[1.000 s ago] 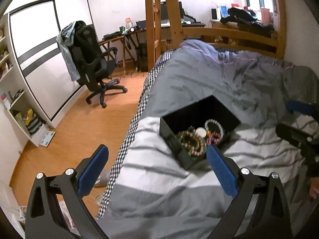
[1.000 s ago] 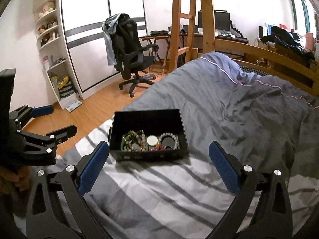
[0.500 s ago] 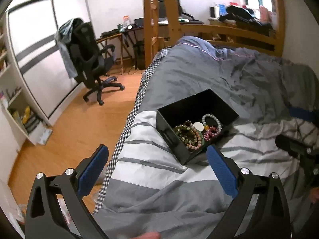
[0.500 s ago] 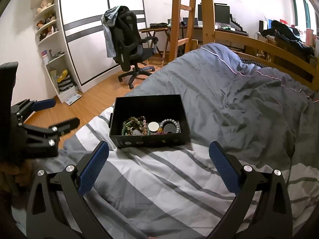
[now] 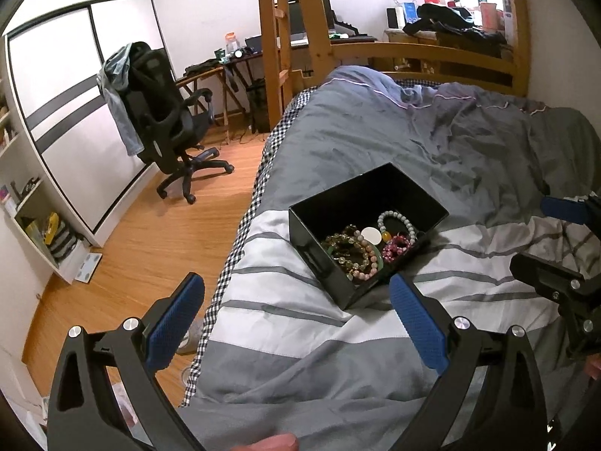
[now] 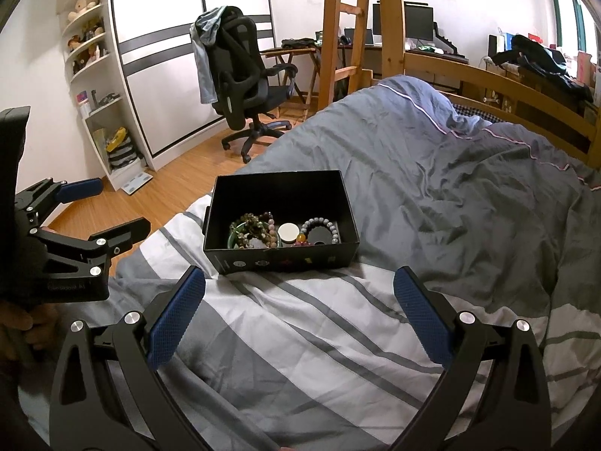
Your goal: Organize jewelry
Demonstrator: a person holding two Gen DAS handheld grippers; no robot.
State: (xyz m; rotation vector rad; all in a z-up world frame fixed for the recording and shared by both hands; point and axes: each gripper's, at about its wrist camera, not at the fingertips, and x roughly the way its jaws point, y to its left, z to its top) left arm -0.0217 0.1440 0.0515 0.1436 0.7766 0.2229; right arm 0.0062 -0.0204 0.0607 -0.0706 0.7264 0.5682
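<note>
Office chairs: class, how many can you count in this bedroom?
1. The black office chair stands on the wooden floor beside the white wardrobe, a garment draped over its back.

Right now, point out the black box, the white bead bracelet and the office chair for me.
black box (image 6: pixel 285 261): right wrist view, on its near outer wall.
white bead bracelet (image 5: pixel 410 227): left wrist view, on the beads of its right side.
office chair (image 6: pixel 234 75): right wrist view, on its backrest.
</note>
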